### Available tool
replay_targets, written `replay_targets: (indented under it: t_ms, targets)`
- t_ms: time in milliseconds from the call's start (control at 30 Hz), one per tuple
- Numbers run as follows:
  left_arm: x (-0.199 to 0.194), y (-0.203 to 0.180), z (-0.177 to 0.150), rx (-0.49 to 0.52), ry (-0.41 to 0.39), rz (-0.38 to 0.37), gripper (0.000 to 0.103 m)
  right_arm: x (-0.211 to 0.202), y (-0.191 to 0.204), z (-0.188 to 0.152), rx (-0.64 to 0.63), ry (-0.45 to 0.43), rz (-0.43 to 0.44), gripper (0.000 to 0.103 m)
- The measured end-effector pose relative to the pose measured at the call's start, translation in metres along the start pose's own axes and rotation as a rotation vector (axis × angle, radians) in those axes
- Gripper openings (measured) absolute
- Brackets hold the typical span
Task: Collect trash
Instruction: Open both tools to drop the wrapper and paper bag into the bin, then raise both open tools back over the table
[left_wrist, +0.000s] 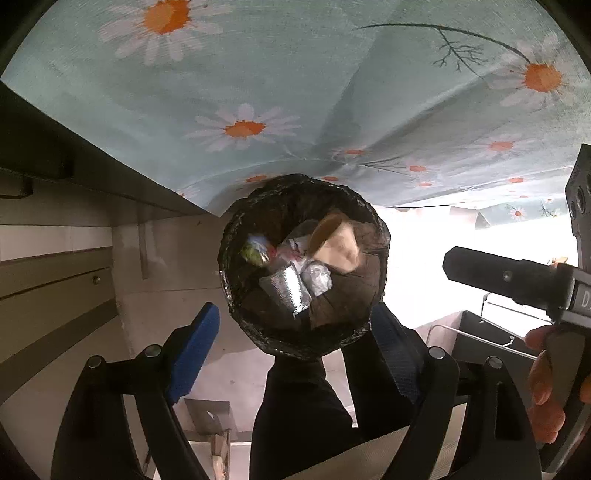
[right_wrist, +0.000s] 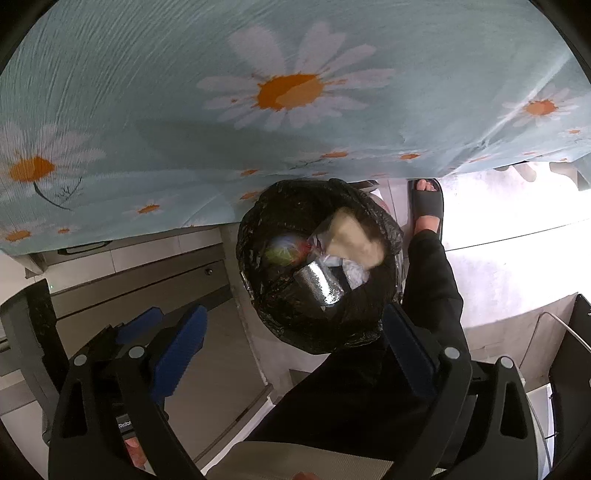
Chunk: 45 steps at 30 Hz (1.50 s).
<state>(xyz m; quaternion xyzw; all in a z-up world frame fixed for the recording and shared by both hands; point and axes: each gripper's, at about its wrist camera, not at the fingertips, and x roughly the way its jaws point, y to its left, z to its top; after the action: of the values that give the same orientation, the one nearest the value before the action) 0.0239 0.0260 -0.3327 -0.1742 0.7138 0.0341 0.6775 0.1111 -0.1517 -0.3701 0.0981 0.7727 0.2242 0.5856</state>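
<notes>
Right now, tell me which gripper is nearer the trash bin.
Left, probably. The left gripper hangs straight over the trash bin; the right gripper is off to its right.

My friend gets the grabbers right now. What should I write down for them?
Left gripper: open, nothing in it, above the bin.
Right gripper: open, nothing in it, also above the bin.
Trash bin with black liner: on the floor by the daisy tablecloth, next to the person's sandalled foot.
Done: a paper cup, a silver foil packet and crumpled wrappers are in the bin.
Left: no other trash shows in either view; look around for more.
</notes>
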Motion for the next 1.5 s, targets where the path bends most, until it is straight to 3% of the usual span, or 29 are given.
replay_targets:
  t_ms: [500,967,1500]
  targets:
    - [-0.015,-0.005,0.003,0.012,-0.022,0.001,0.081,-0.024,-0.001,-0.004,-0.016,-0.021,-0.006,0.095]
    - [-0.076,-0.005,-0.001,0.033,-0.121,-0.004,0.081,-0.079,0.027,-0.030,-0.113,-0.122,0.005,0.095]
    - [-0.172,-0.034,0.008,0.182,-0.311,-0.011,0.081,-0.188,0.061,-0.057,-0.321,-0.393,-0.028,0.095]
